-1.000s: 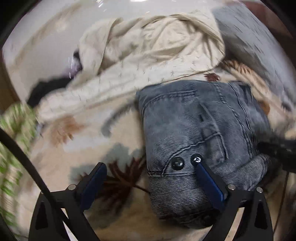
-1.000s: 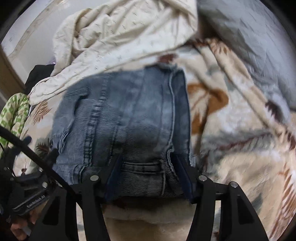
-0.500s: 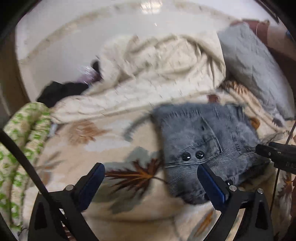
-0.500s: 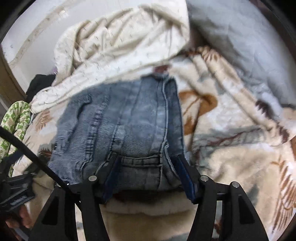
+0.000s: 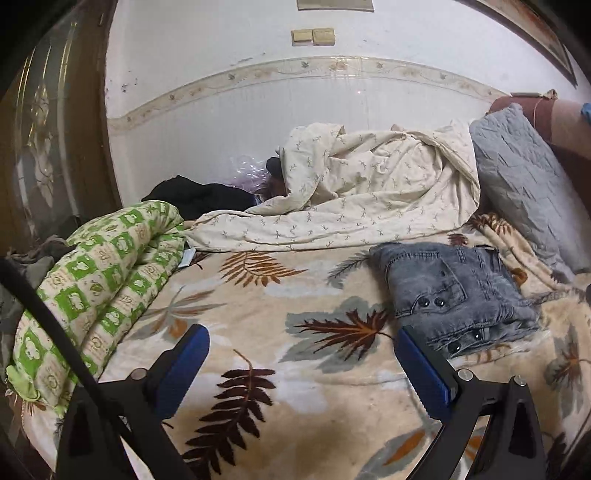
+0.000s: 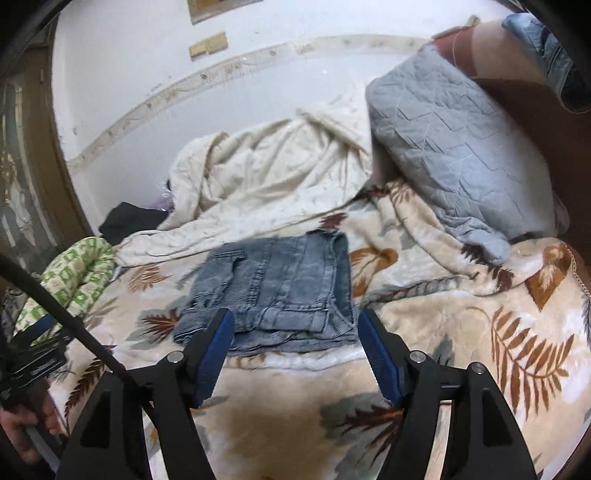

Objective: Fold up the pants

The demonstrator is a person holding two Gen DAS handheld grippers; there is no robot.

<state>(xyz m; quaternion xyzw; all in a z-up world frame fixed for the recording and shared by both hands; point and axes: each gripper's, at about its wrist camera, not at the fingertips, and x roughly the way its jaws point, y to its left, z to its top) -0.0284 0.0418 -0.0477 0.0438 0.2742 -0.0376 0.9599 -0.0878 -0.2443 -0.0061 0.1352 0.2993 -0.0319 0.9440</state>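
- Pants of grey-blue denim lie folded into a compact stack on the leaf-print blanket, near its middle; in the left wrist view they sit at the right, dark buttons showing along the layered near edge.
- Just behind the stack, a crumpled cream duvet spreads along the wall, its near edge close to the denim's far side.
- A grey quilted pillow leans at the right, apart from the stack.
- A green-and-cream patterned roll lies along the blanket's left edge, and dark clothing sits behind it by the wall.
- Left gripper hangs over bare blanket left of the denim, tilted downward, its blue pads spread wide with nothing between them.
- Right gripper sits just short of the stack's near edge, angled down; its jaws have just been opening and now stand apart, clear of the cloth, gripping nothing.
- Behind the bed, a white wall carries a patterned border strip and 2 beige switch plates.
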